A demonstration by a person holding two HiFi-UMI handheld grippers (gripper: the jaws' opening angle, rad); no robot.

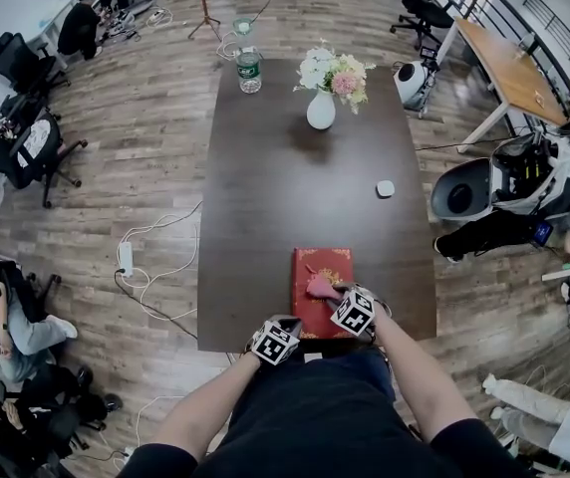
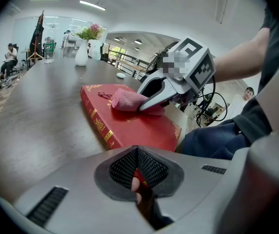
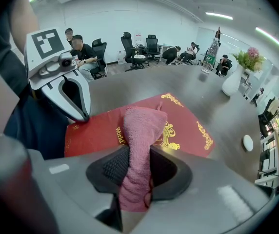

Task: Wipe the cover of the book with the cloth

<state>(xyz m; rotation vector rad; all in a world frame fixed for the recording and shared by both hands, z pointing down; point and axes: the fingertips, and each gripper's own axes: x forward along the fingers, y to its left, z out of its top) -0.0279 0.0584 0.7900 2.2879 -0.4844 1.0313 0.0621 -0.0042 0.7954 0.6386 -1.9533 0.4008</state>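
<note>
Two grippers, one book and one cloth are being logged.

**Book:** The red book (image 1: 325, 265), with its gilt-stamped cover facing up, is lying at the near edge of the dark table (image 1: 305, 167), directly in front of the person. Its long axis is running away from the person, along the table's length. The gold-banded spine is sitting on the person's left.

**Cloth:** The pink cloth (image 3: 144, 126) is resting on the middle of the cover. Its free end is draping over the gilt crest.

**Right gripper:** The right gripper (image 3: 138, 177) is pinching the cloth. The jaws are pressing in on the bunched towelling, which is filling the whole gap between the pads. This is the hand nearer the work.

**Governing relation:** Most of the bare cover is lying ahead of the right jaws, toward the book's far end, with a smaller patch lying back toward the near left. A stroke along the long axis is therefore looking like the natural pass.

**Left gripper:** The left gripper (image 1: 291, 329) is sitting at the book's near-left corner, well clear of the cloth. Its jaws are closing almost together, with a sliver of red showing between the pads. They appear to be nipping that corner to steady the book.
</note>
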